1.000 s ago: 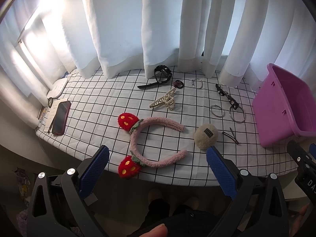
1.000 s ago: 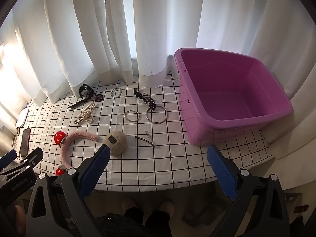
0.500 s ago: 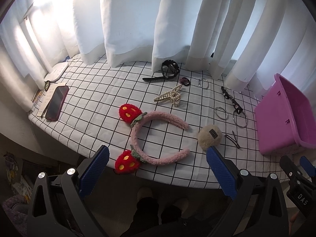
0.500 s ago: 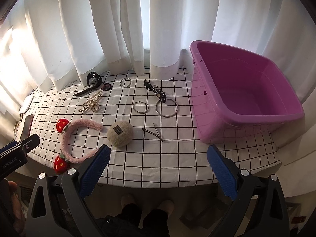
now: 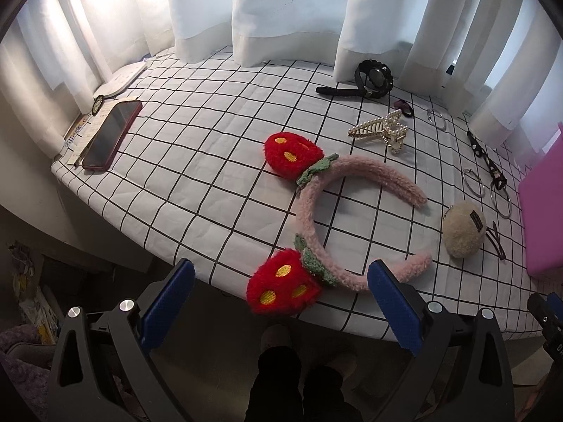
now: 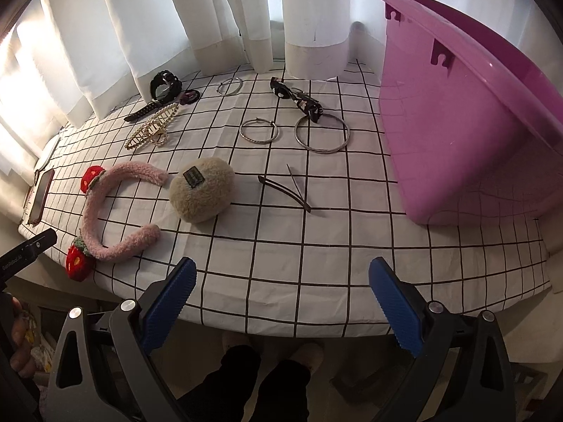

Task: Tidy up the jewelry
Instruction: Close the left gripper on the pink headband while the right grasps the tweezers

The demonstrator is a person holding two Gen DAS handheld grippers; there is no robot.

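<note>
A pink fuzzy headband with red strawberries (image 5: 316, 211) (image 6: 105, 207) lies near the table's front edge. My left gripper (image 5: 281, 302) is open and empty, just in front of its near strawberry. My right gripper (image 6: 281, 299) is open and empty at the front edge. A beige pompom (image 6: 201, 190) (image 5: 463, 229), a dark hairpin (image 6: 285, 190), two silver hoops (image 6: 260, 130), a black bow clip (image 6: 297, 100), a pearl claw clip (image 6: 153, 130) (image 5: 381, 130) and a black watch (image 6: 163, 88) (image 5: 373, 79) lie on the checked cloth. The purple bin (image 6: 468, 112) stands at the right.
A red phone (image 5: 112, 133) and papers lie at the table's far left. White curtains hang along the back. A small ring (image 6: 229, 86) and a dark hair tie (image 6: 190, 96) lie near the watch. My legs show below the table edge.
Both grippers have moved forward and down towards the table. The left view now sits close over the headband. The right view has come nearer the pompom and hairpin.
</note>
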